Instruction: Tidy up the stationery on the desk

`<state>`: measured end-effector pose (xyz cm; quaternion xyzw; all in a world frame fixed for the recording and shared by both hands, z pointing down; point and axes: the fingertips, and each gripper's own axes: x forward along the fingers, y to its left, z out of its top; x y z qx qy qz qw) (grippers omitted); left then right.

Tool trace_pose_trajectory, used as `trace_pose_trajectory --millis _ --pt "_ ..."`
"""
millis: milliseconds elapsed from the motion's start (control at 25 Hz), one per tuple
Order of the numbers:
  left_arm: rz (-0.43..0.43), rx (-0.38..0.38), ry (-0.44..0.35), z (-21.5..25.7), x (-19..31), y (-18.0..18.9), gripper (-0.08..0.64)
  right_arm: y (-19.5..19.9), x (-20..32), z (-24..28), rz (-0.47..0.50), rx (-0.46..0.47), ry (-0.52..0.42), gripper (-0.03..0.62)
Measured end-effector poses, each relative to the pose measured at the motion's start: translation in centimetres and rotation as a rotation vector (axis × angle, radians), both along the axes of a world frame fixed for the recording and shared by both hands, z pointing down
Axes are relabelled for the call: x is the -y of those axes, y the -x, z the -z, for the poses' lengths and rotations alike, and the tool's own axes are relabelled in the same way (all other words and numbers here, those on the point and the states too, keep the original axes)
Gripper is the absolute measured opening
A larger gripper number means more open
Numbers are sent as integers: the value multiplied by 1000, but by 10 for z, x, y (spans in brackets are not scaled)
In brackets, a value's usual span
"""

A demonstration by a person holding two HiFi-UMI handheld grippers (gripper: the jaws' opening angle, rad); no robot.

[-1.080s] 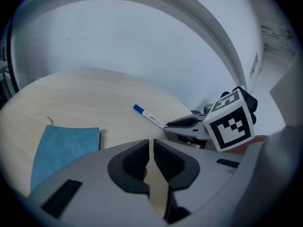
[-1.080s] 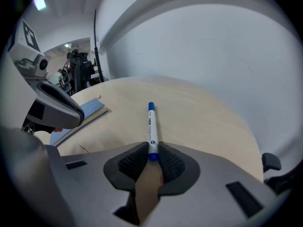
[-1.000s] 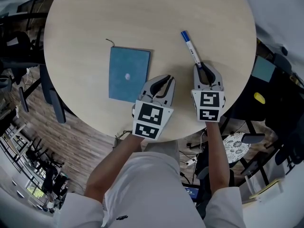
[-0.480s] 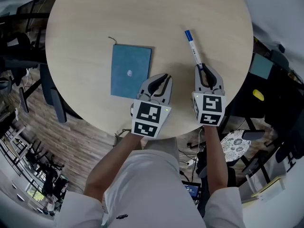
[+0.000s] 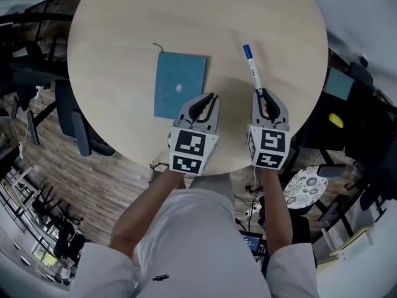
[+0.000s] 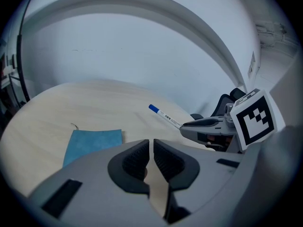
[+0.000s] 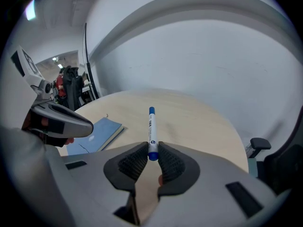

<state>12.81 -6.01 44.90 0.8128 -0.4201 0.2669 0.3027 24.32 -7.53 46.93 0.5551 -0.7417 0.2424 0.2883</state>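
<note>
A person at a round pale wooden desk [image 5: 124, 17] holds a gripper in each hand. A blue notebook [image 5: 180, 85] lies flat on the desk. To the right of the notebook, the right gripper [image 5: 267, 97] clamps the near blue end of a white marker pen [image 5: 253, 73], whose blue cap points away from the person. The left gripper [image 5: 203, 103] is just beside the notebook's near right corner. Its jaws are almost together with nothing between them.

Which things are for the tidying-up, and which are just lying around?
For the job:
- pen, clamped in the right gripper
- blue notebook, flat on the table
- left gripper, shut and empty

Just around:
- office chair beside the table
- yellow thing off the table, at the right
</note>
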Motion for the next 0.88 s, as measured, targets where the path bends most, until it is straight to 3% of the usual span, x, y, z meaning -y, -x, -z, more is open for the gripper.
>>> trace_pose_trajectory --millis 520,880 --pt "4 -10 -29 22 -30 66 43 52 -53 18 -122 15 23 89" --pt "-2 6 -18 13 -52 119 43 91 -82 1 -205 16 79 89"
